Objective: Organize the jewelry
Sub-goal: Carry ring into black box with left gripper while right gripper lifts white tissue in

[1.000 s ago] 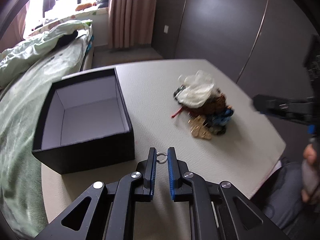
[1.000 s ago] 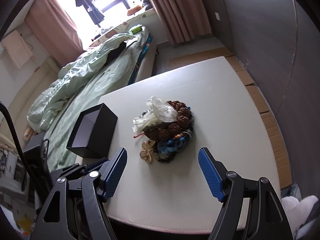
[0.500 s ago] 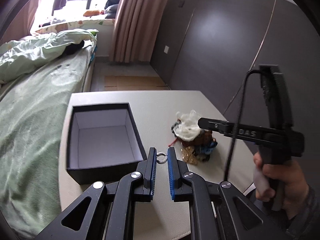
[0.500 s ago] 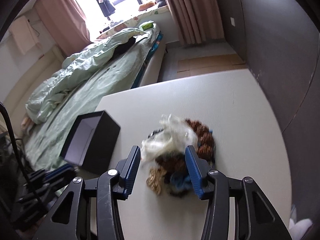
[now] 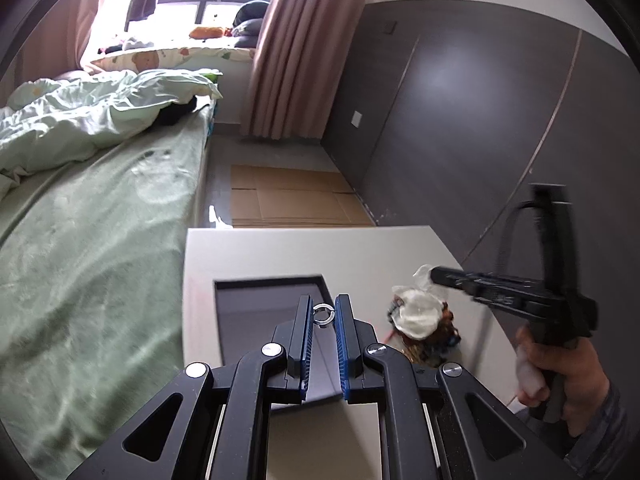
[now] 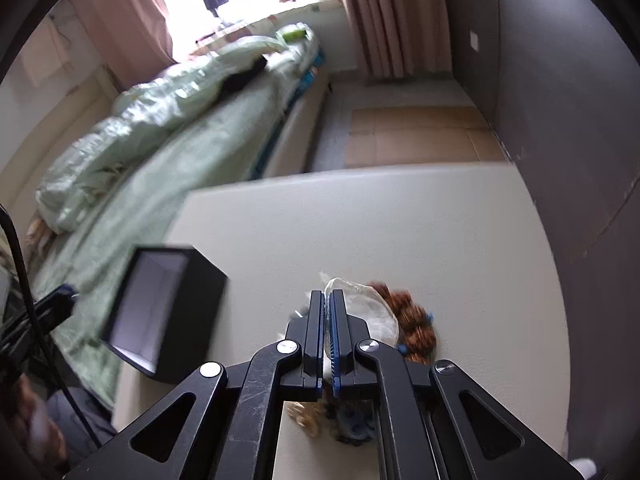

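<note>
The left claw (image 5: 323, 315) is almost shut and pinches a small round silver metal ring (image 5: 323, 314) between its blue pads, up in the air over the open black square box (image 5: 256, 312) with the pale inside. The ring is tiny, hard and smooth, so it looks light and could slip out easily; holding it by its two sides, as the claw does, seems the safe way. The right claw (image 6: 327, 312) is nearly closed too and squeezes a thin clear crinkly plastic bag (image 6: 366, 308) that lies on top of the messy pile of jewelry (image 6: 414, 328) with brown beads, blue bits and a gold piece. The bag looks soft and floppy and very light, so it will bend and hang when lifted, and a pinch on its top fold is likely enough. The pile sits on the white desk (image 6: 360, 224), near the box but not touching it. A green bed (image 5: 92, 240) is beside the desk.
</note>
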`<state>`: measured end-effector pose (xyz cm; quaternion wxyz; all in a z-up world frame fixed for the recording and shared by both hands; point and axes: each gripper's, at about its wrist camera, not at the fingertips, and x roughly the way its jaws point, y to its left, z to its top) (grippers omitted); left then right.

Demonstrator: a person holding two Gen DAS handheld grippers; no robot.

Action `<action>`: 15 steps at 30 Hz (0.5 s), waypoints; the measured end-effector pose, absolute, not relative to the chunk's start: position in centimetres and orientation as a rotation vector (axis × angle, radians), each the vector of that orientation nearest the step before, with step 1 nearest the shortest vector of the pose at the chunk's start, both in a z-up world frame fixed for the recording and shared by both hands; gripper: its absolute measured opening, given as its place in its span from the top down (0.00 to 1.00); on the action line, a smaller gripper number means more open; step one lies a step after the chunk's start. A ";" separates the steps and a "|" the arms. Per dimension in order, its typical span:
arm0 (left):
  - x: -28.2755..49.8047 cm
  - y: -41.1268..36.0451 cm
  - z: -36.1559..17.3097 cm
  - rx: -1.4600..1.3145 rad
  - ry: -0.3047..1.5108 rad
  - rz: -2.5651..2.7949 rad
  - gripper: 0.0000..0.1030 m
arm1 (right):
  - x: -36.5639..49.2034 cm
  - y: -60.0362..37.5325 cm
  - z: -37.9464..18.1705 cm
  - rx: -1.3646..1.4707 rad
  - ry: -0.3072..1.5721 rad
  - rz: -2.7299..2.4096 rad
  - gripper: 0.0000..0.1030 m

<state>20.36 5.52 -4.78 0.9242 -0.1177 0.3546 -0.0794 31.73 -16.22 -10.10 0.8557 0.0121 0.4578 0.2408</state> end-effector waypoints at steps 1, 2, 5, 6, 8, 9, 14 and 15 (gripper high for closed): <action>20.6 5.9 -4.7 -0.247 0.729 -0.161 0.89 | 31.5 -16.0 -8.9 0.024 0.930 0.523 0.97; 20.8 6.2 -4.6 -0.251 0.731 -0.159 0.89 | 31.4 -15.8 -8.1 0.022 0.907 0.533 0.97; 21.4 6.9 -4.3 -0.262 0.736 -0.158 0.89 | 31.2 -15.1 -6.1 0.023 0.863 0.564 0.97; 21.6 7.0 -4.3 -0.261 0.737 -0.159 0.89 | 31.1 -14.8 -5.6 0.017 0.849 0.571 0.97; 21.8 7.1 -4.3 -0.262 0.738 -0.166 0.89 | 30.9 -14.3 -4.6 0.026 0.827 0.594 0.97; 21.8 7.1 -4.4 -0.263 0.738 -0.169 0.89 | 30.7 -14.1 -4.2 0.035 0.817 0.606 0.97; 22.1 7.3 -5.8 -0.301 0.747 -0.195 0.89 | 30.0 -12.9 -2.5 0.043 0.771 0.645 0.97; 22.2 7.3 -6.0 -0.309 0.754 -0.203 0.89 | 29.7 -12.5 -2.1 0.048 0.759 0.658 0.97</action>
